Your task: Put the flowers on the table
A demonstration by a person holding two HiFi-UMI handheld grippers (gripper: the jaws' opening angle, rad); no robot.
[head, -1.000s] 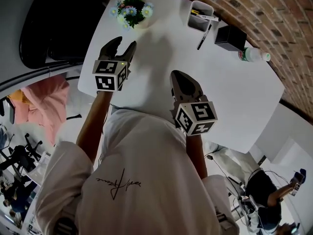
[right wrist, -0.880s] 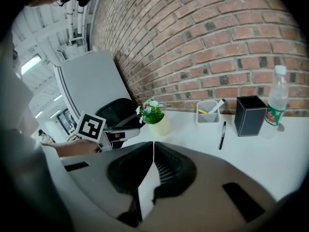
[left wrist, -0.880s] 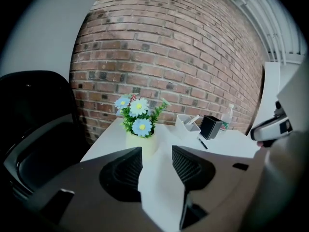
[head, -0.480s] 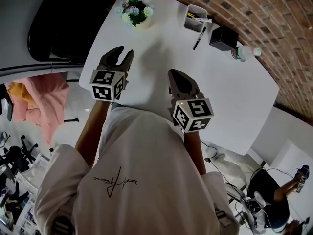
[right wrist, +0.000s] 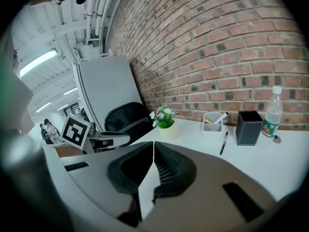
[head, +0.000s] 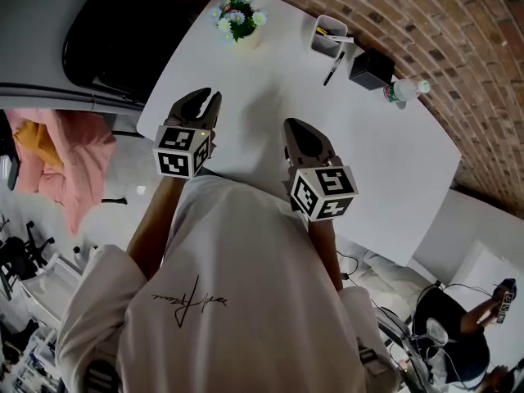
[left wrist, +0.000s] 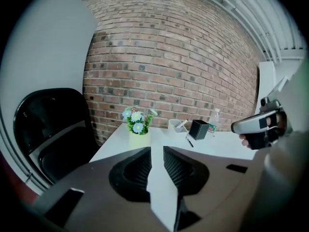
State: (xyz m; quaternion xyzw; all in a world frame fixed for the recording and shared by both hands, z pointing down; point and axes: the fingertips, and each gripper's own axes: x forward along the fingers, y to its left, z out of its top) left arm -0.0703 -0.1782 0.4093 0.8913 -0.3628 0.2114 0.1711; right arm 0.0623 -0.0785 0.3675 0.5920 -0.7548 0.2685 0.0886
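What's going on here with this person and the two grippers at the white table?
A person stands at the white table with a gripper in each hand, and neither holds anything. The pot of flowers already sits at the table's far corner, well clear of both. The left gripper hangs over the near edge, its empty jaws closing. The right gripper is shut and also empty.

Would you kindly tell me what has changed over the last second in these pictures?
The left gripper had its jaws wide apart a second ago; they are now closing to a narrow gap, with nothing between them. Nothing was taken hold of or let go. The right gripper stays shut and empty, and the flower pot, pen and black box sit unmoved on the table.
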